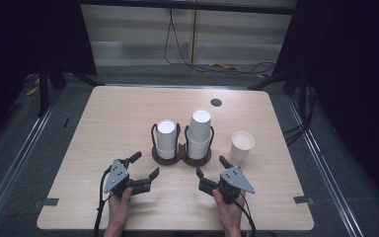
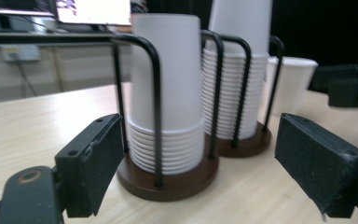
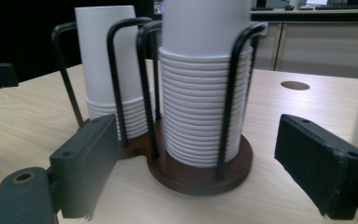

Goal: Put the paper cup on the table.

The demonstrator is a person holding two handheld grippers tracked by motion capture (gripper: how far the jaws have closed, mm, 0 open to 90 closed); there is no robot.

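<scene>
Your left hand-held gripper (image 1: 144,166) with jaws apart, your right hand-held gripper (image 1: 212,170) likewise spread, both holding nothing, just short of the cup holder (image 1: 181,157) mid-worktop (image 1: 108,113), short stack (image 1: 167,139) left, tall stack (image 1: 199,132) right, single cup (image 1: 242,146) standing beside it.

No writing, label, brand, number or sign can be read anywhere. The white cups ahead of the left gripper (image 1: 144,174) are plain (both stacks, and the single cup off to one side of the right gripper (image 1: 211,168)), and the black jaw pads carry nothing but screw holes. A bright screen far behind the stacks, seen from the left gripper, is too blurred to read.
</scene>
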